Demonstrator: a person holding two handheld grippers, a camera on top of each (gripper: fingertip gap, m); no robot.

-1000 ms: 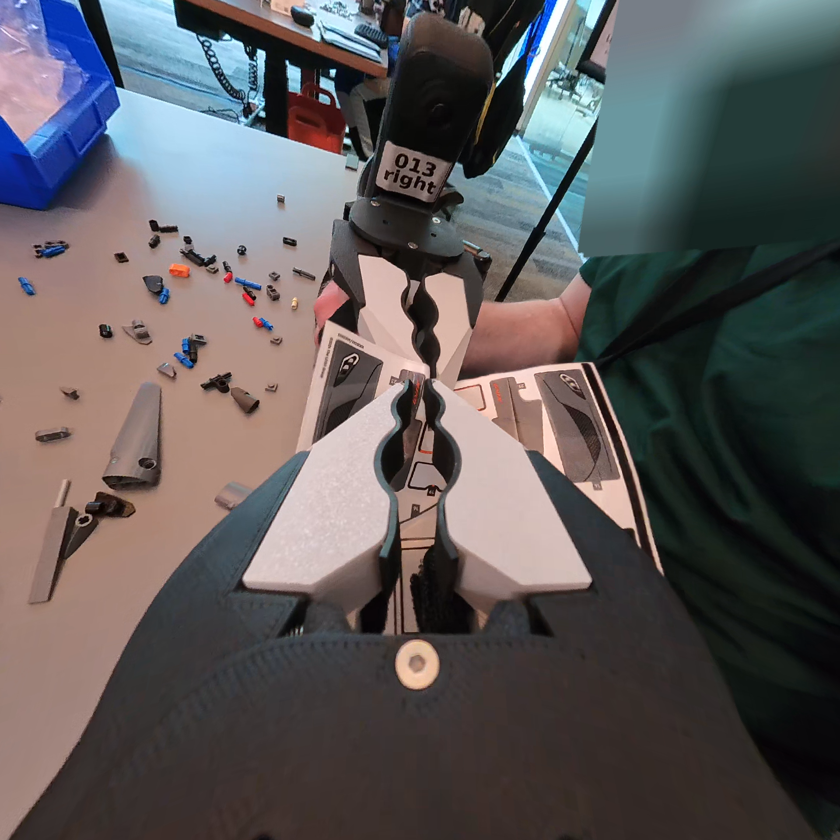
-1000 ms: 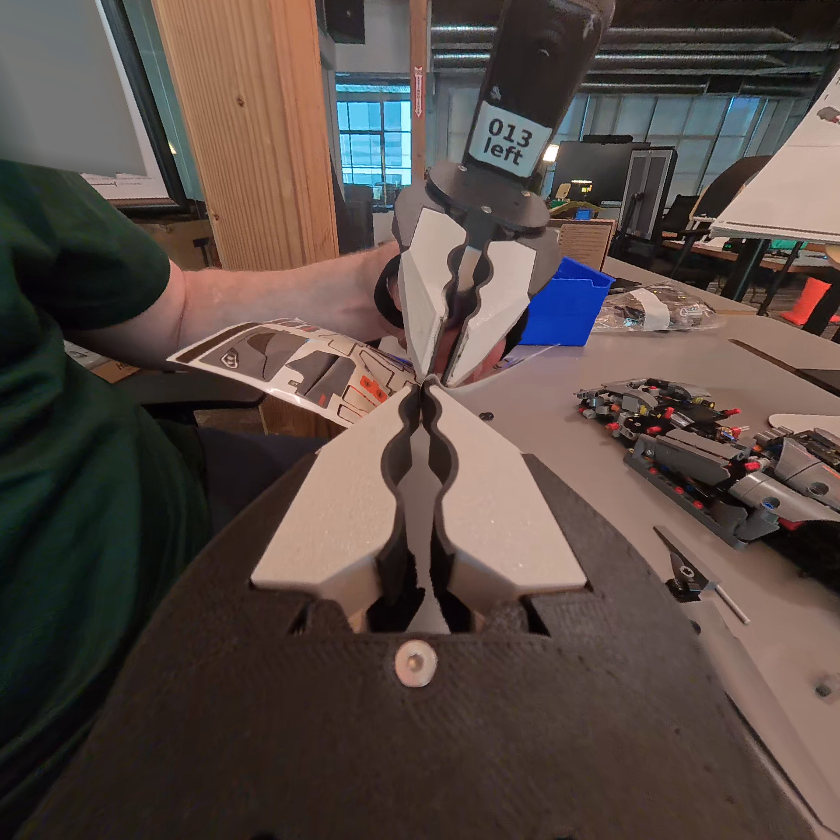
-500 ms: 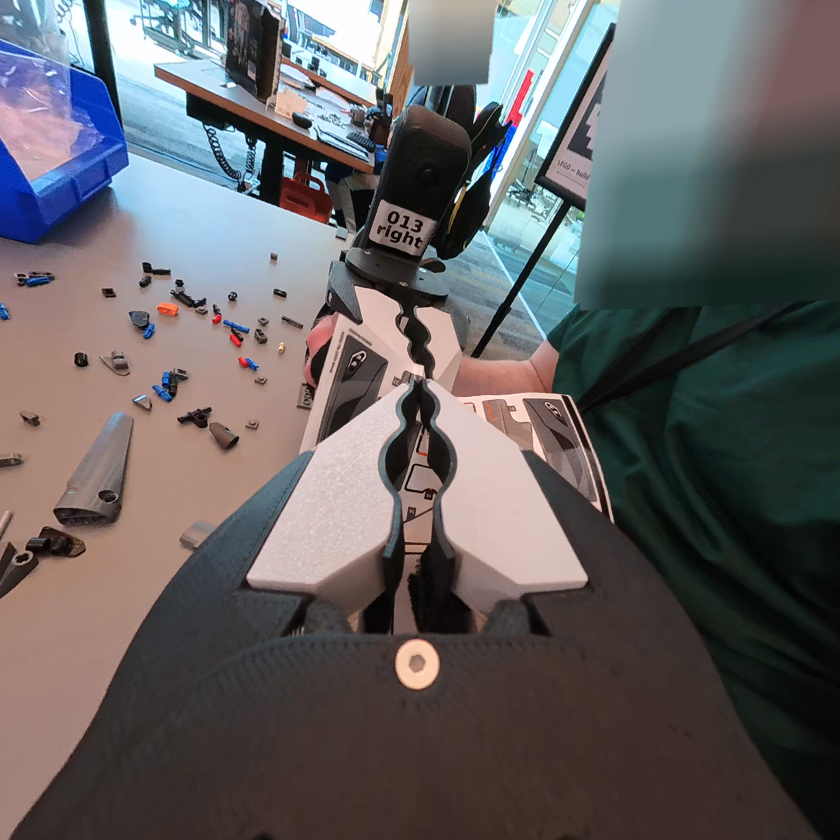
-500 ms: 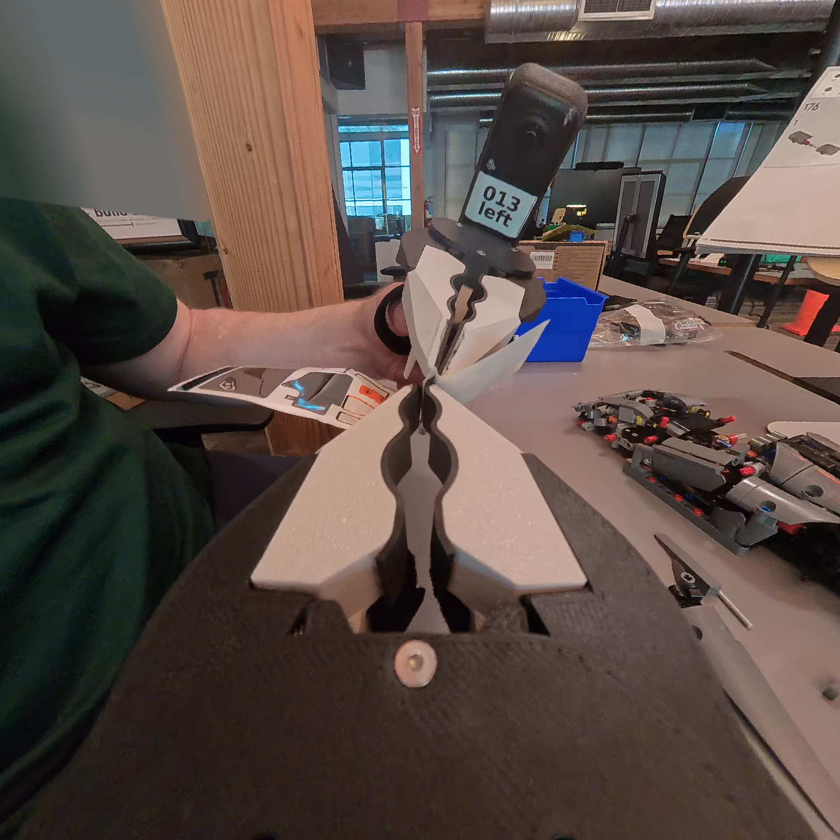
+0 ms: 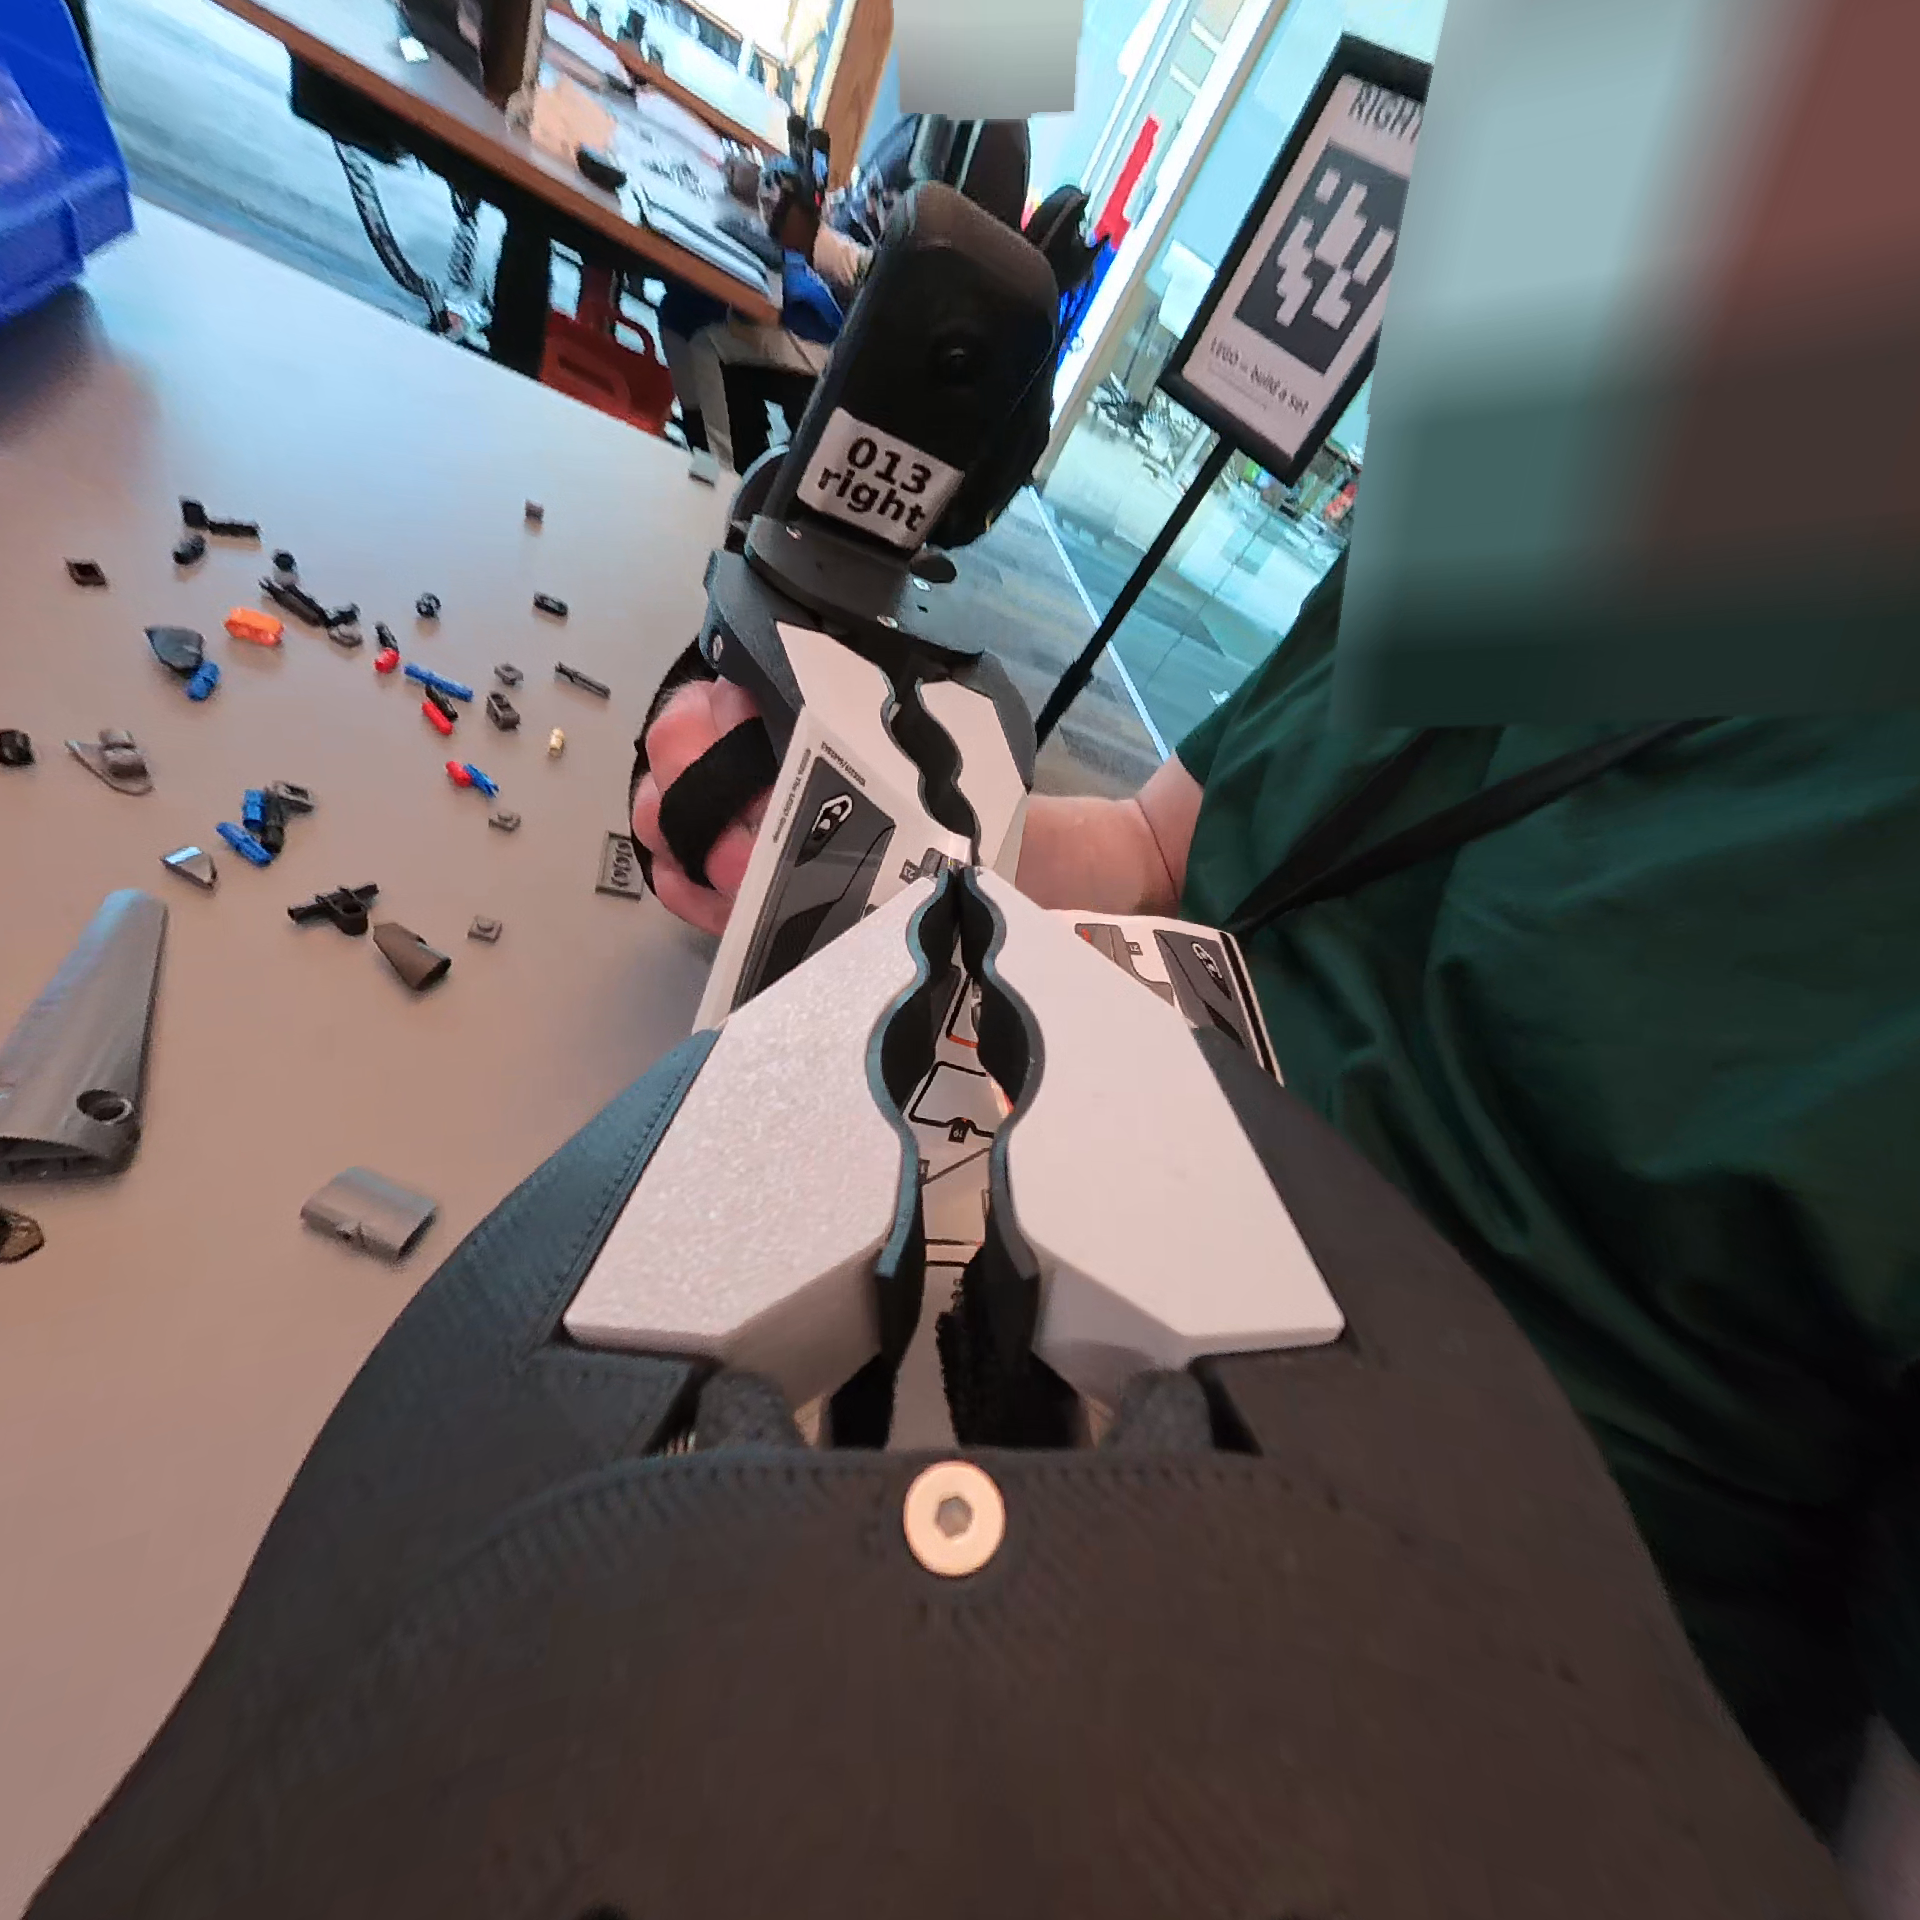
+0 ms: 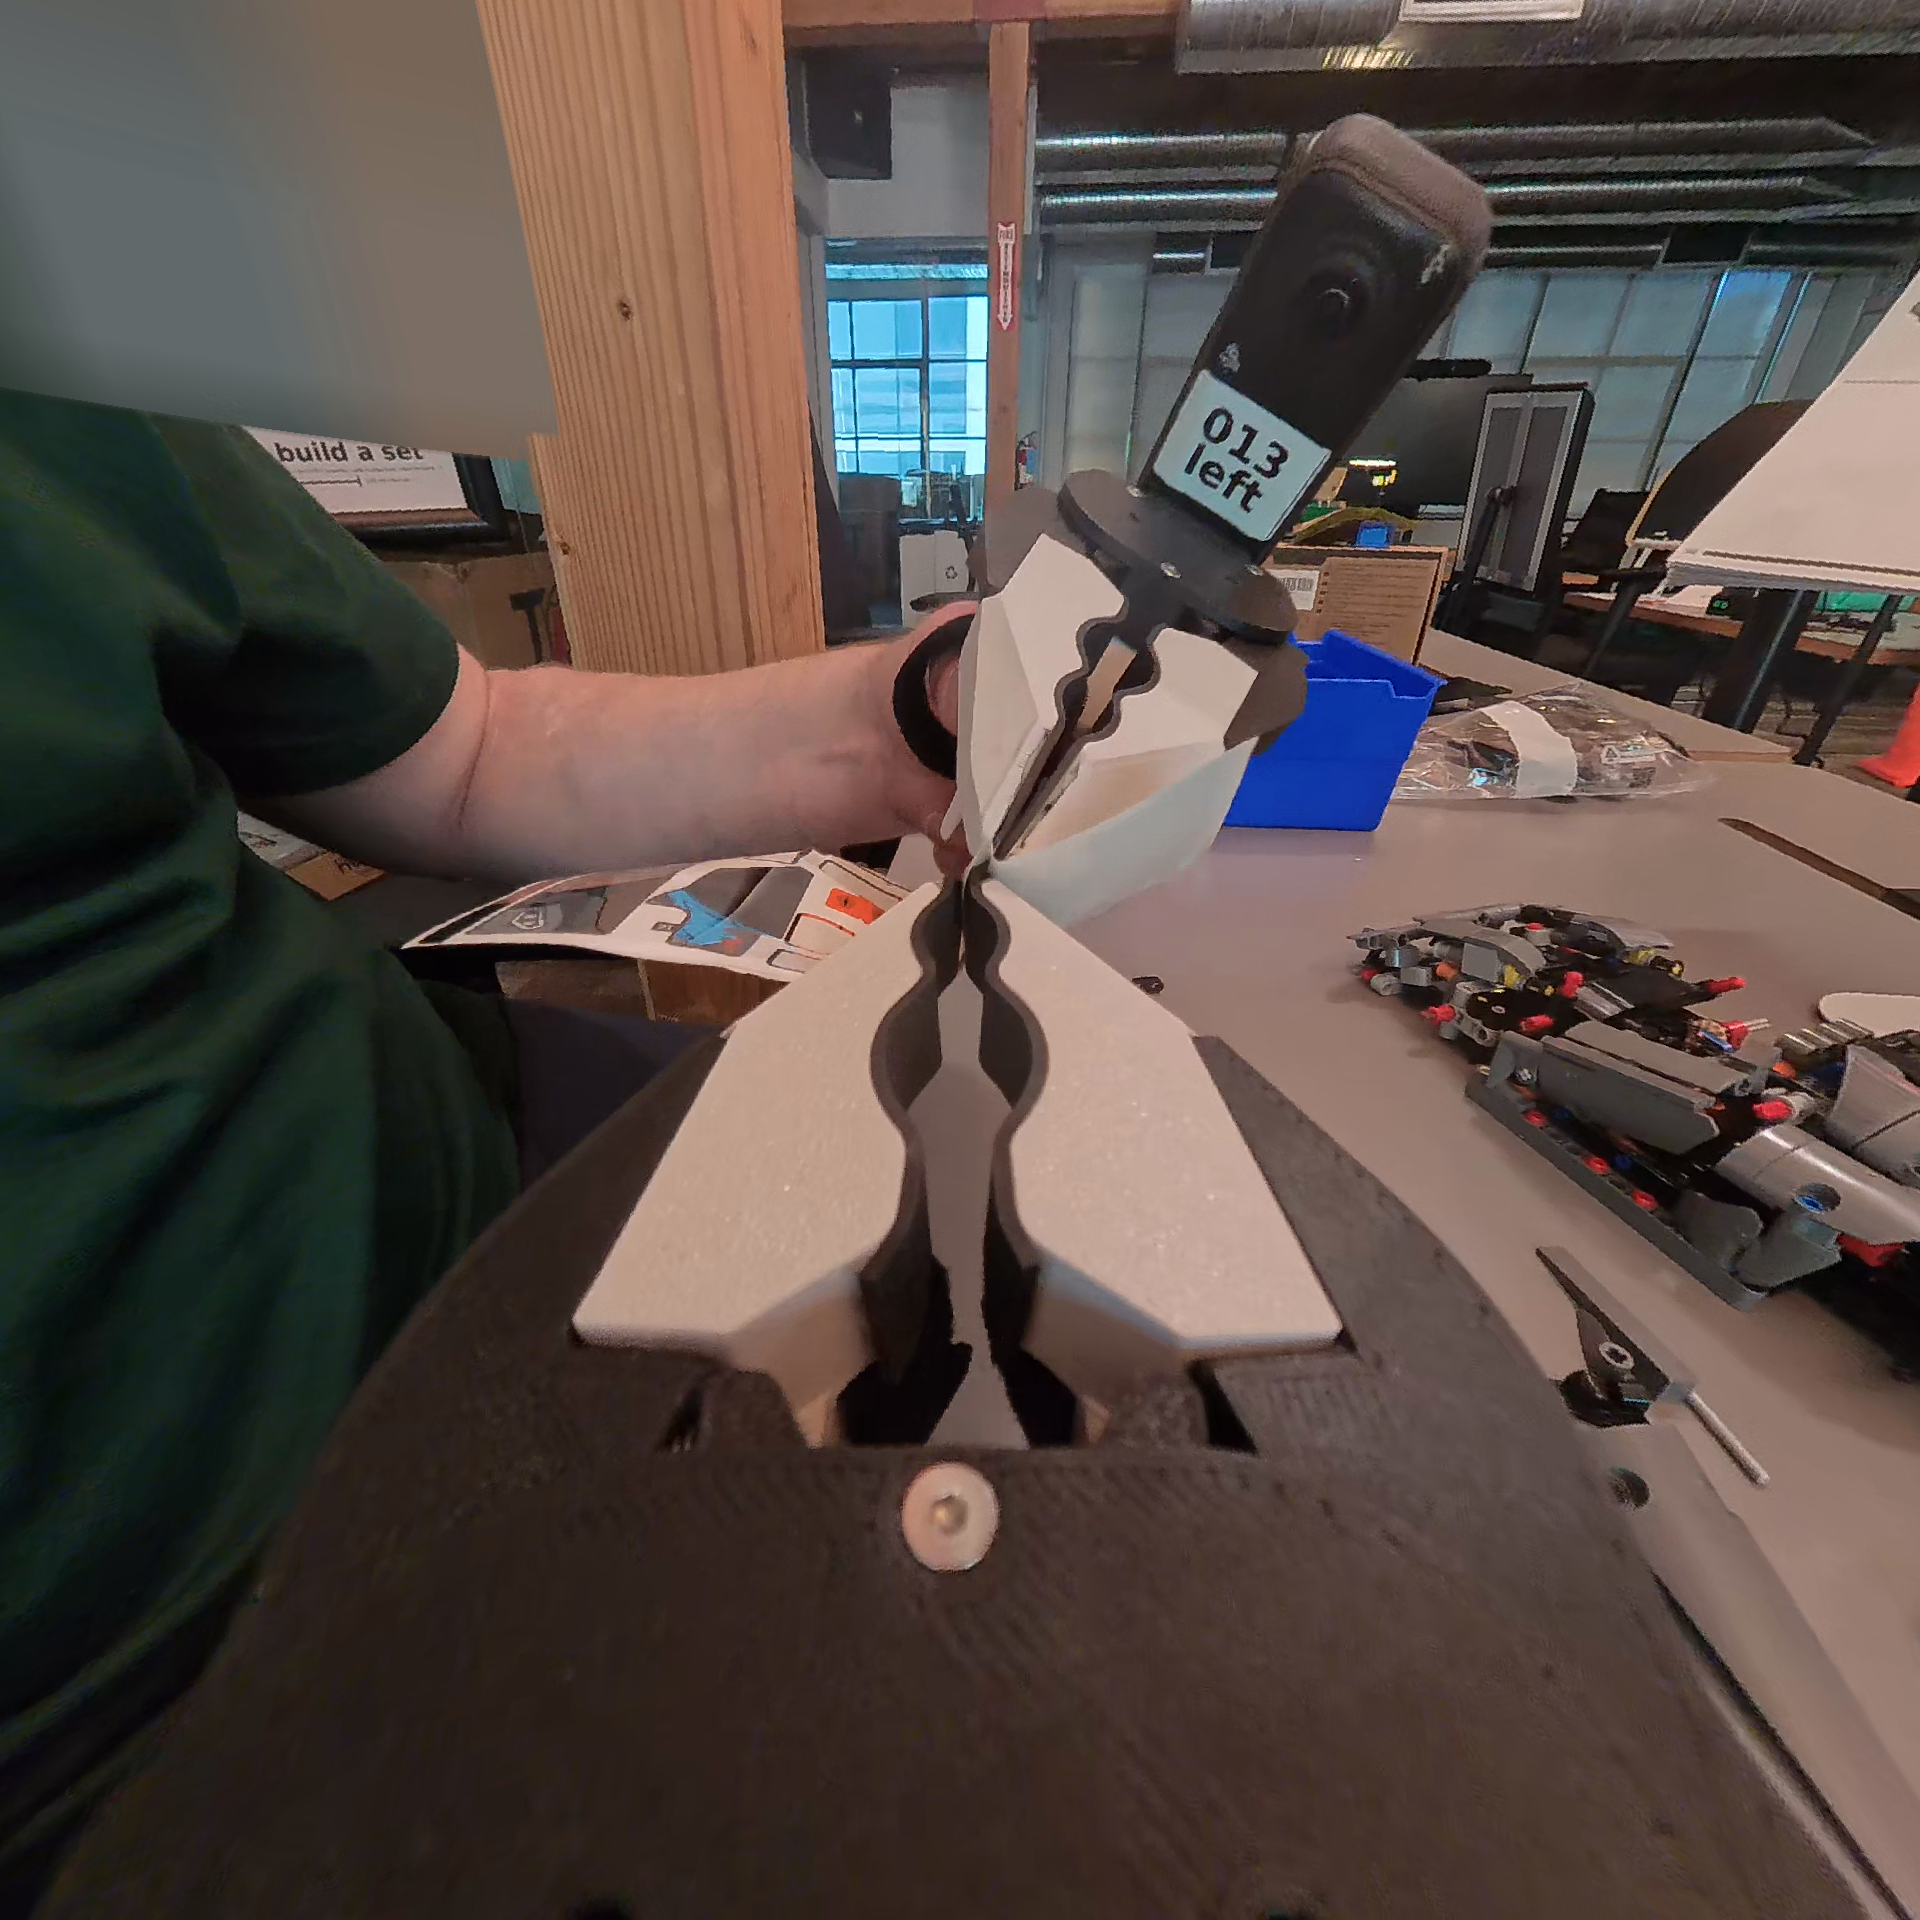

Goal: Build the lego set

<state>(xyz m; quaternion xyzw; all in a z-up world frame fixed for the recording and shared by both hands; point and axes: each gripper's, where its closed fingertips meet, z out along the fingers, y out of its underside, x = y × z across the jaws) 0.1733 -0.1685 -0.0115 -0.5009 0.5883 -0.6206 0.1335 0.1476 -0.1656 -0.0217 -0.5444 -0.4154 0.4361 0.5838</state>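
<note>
Both pinching one sticker sheet (image 5: 821,883) tip to tip: left gripper (image 5: 957,883), right gripper (image 6: 961,894) (likely peeling a decal).

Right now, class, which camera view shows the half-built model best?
The right wrist view: the half-built model lies in plain sight on the grey table, its grey, black and red parts clear. The left wrist view misses it, showing only loose pieces scattered there.

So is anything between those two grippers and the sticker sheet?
Nothing visible. Both hand-held grippers, left and right, are shut on the sticker sheet itself, tip to tip, holding it above the table's edge.
</note>
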